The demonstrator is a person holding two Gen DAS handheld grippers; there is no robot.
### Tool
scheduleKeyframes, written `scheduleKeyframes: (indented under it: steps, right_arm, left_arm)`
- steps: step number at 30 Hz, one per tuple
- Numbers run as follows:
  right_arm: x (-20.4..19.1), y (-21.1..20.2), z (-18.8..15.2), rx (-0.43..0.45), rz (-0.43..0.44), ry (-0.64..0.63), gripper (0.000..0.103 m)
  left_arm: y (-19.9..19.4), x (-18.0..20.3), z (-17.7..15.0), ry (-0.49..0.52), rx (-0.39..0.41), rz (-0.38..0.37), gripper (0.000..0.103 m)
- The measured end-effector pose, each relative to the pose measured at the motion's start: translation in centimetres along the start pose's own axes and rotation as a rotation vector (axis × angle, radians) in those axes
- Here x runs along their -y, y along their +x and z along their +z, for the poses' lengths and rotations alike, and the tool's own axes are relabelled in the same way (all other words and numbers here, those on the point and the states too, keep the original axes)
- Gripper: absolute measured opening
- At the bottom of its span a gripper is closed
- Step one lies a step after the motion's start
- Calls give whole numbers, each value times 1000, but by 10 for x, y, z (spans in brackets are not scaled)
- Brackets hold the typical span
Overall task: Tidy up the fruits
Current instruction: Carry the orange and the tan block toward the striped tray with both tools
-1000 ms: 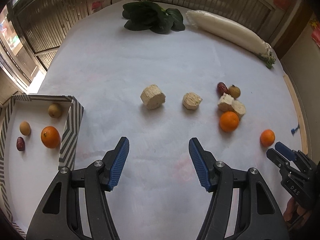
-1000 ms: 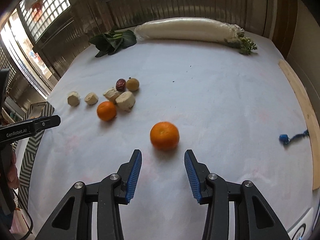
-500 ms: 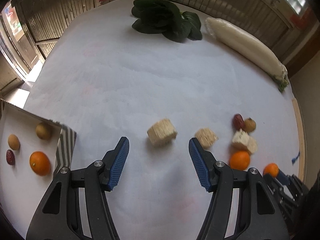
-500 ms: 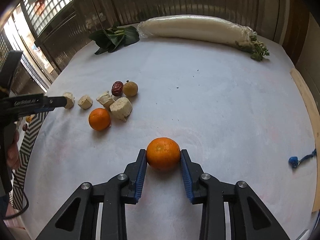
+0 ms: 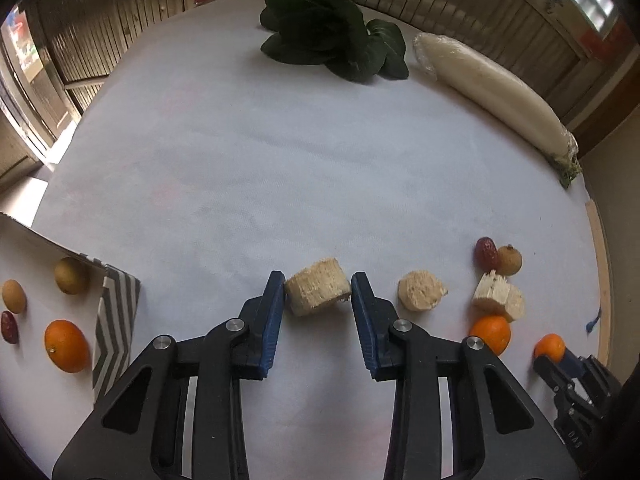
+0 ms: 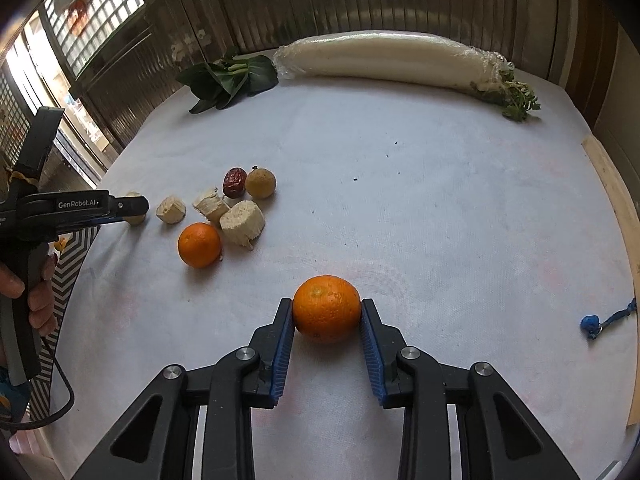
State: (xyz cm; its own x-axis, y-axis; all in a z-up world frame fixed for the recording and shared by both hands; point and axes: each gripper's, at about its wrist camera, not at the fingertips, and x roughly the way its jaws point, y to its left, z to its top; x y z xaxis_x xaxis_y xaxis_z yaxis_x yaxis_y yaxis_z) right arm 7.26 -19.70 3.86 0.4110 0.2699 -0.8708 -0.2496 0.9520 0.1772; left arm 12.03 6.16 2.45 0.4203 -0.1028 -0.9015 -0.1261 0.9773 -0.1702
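Clamping the right hand-held gripper (image 6: 327,308) on an orange (image 6: 326,309), both blue pads pressing its sides, jaws having just been closing to a narrow gap. Resting round on the white bench (image 6: 400,200), near the front, showing no long axis, pitted peel facing the camera.

Closing the left hand-held gripper (image 5: 318,292) on a pale fibrous chunk (image 5: 318,290), jaws just drawn in, pads touching its 2 ends. Lying as a stubby cylinder, its wider span running across from pad to pad, rough tan surface facing up.

Sitting just right of that, another pale chunk (image 5: 420,290), then 2 more pieces (image 5: 498,294) touching a second orange (image 5: 491,334), with a red date (image 5: 485,253) and a brown round fruit (image 5: 509,260) behind.

Standing at the left, a striped box (image 5: 114,320) holding 1 orange (image 5: 66,346), 2 brownish fruits and 1 date.

Lying along the far edge, leafy greens (image 5: 332,38) and a wrapped white radish (image 5: 492,88).
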Motion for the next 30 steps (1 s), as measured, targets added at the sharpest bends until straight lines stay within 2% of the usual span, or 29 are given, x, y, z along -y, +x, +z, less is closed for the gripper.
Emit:
scheduleKeyframes:
  steps: [11, 20, 30]
  right_arm:
    - [-19, -24, -3, 29, 23, -21, 31]
    - [-57, -41, -11, 41, 56, -88, 31]
    - [-100, -49, -14, 55, 92, -153, 31]
  left_arm:
    - [-37, 7, -25, 54, 45, 30, 33]
    - [-70, 3, -47, 76, 85, 48, 33]
    - [-97, -20, -64, 61, 114, 77, 33]
